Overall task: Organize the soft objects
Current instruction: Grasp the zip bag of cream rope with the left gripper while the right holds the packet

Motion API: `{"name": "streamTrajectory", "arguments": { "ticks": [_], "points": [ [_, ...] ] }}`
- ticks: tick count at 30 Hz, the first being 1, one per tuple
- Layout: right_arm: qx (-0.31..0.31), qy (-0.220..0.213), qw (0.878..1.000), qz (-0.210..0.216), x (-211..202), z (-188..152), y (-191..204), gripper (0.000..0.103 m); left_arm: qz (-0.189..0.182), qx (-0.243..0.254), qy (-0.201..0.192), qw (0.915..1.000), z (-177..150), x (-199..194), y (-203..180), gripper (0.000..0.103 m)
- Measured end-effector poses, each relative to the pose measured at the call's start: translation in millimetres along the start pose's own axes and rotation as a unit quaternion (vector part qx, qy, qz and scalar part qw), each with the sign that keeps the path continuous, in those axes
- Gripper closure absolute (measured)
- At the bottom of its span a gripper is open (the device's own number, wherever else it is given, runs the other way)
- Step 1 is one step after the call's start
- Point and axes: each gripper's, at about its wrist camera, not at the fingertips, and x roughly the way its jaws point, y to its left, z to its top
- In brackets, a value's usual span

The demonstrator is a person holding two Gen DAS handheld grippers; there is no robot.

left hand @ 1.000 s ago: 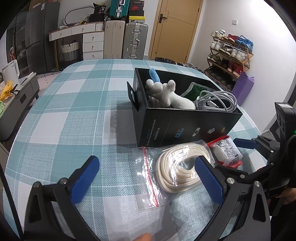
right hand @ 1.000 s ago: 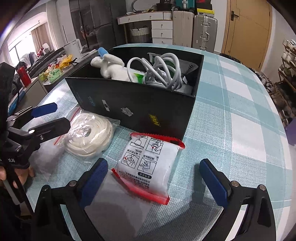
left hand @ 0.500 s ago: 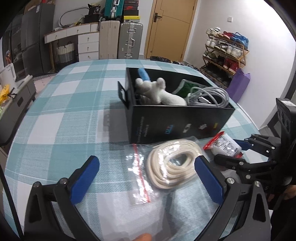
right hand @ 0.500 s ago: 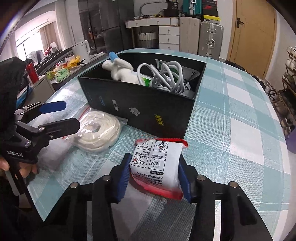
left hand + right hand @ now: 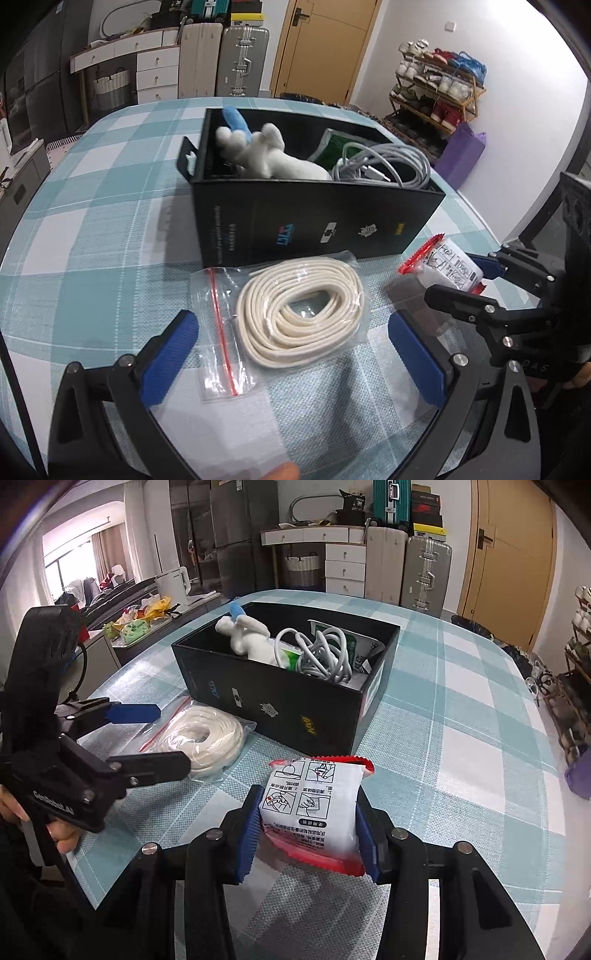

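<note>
My right gripper [image 5: 308, 834] is shut on a white soft packet with red edges [image 5: 314, 805], lifted a little off the checked tablecloth; the packet [image 5: 448, 266] also shows at the right of the left wrist view. A clear zip bag with a coil of cream cord [image 5: 299, 314] lies in front of the black box [image 5: 314, 229]. My left gripper [image 5: 295, 358] hangs open just short of the bag, its blue pads wide on either side. Inside the box are a white plush toy [image 5: 266, 155], a grey cable coil [image 5: 384, 164] and a green pouch [image 5: 328, 146].
The black box [image 5: 280, 705] sits mid-table on the teal checked cloth [image 5: 461, 738]. A person's hand holds the left gripper [image 5: 140, 738] at the left of the right wrist view. Suitcases, drawers and a shoe rack stand beyond the table.
My right gripper closed on the red-edged packet and raised it slightly off the cloth. The left gripper stayed open and drifted a little nearer the cord bag.
</note>
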Motion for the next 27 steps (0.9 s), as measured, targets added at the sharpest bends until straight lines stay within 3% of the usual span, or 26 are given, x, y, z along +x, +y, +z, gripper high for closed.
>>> {"name": "streamTrajectory", "arguments": {
  "ticks": [13, 21, 24, 27],
  "points": [
    [0.001, 0.0, 1.0, -0.002, -2, -2, -1, 0.056, 0.068, 0.035, 0.034, 0.9965, 7, 25, -18, 0.0],
    [0.001, 0.0, 1.0, -0.003, -2, -4, -3, 0.057, 0.071, 0.043, 0.035, 0.9959, 9, 27, -20, 0.001],
    [0.0, -0.001, 1.0, -0.003, -2, -4, -3, 0.057, 0.07, 0.043, 0.031, 0.9962, 8, 26, -19, 0.007],
    [-0.002, -0.001, 1.0, -0.002, -2, -4, -2, 0.057, 0.063, 0.061, 0.026, 0.9958, 6, 22, -20, 0.02]
  ]
}}
